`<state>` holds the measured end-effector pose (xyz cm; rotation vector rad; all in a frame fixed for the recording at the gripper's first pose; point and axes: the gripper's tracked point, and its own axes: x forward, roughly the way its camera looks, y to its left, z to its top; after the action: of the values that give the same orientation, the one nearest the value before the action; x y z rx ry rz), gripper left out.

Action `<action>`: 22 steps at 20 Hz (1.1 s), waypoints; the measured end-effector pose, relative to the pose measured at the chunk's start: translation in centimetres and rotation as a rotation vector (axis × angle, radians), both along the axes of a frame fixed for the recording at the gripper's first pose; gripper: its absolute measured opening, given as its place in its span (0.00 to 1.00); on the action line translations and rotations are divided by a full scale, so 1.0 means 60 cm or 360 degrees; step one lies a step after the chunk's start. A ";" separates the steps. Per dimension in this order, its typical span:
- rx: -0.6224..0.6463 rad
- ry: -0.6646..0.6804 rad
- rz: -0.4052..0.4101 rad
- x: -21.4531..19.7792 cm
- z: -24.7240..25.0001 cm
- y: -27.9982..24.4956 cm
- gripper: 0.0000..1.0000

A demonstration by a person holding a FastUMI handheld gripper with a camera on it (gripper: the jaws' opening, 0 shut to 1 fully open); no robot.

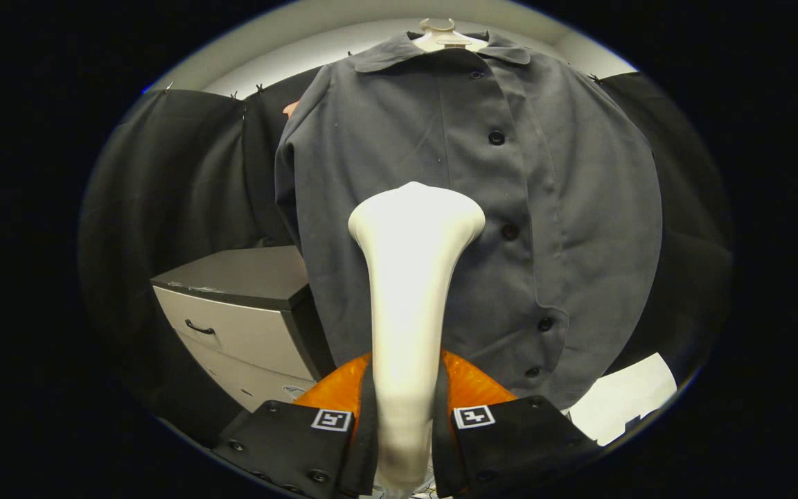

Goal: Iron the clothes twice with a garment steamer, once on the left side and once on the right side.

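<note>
Hanging from a pale hanger (446, 34) in front of the dark booth wall, the dark grey buttoned cotton shirt (399, 138) faces the claw (404, 416), which is clenched on the neck of a cream plastic garment steamer (409, 277), both fingers pressing its handle. The steamer's flared head sits over the shirt's middle, beside the button placket. For a clean pass, I would keep the head flat to the cloth, moving slowly and steadily. A grey drawer cabinet (246, 312) stands beside the shirt.
</note>
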<state>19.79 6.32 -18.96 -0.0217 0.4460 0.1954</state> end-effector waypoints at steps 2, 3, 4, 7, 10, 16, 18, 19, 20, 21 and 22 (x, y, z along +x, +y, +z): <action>0.0006 0.0025 -0.0007 -0.005 -0.016 0.001 0.40; 0.0011 0.0036 -0.0008 -0.008 -0.024 0.002 0.40; 0.0009 0.0050 -0.0009 -0.010 -0.032 0.001 0.40; 0.0005 0.0096 -0.0006 -0.020 -0.057 0.000 0.40; 0.0005 0.0148 -0.0014 -0.029 -0.085 -0.003 0.40; 0.0008 0.0280 -0.0039 -0.053 -0.145 -0.007 0.40; -0.0008 0.0317 -0.0046 -0.060 -0.161 -0.013 0.40; -0.0008 0.0335 -0.0049 -0.066 -0.169 -0.015 0.40; -0.0003 0.0355 -0.0053 -0.069 -0.176 -0.015 0.40; -0.0001 0.0370 -0.0056 -0.073 -0.183 -0.016 0.40; -0.0001 0.0381 -0.0059 -0.076 -0.188 -0.016 0.40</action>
<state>15.23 5.35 -30.25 0.0095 0.6846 0.1622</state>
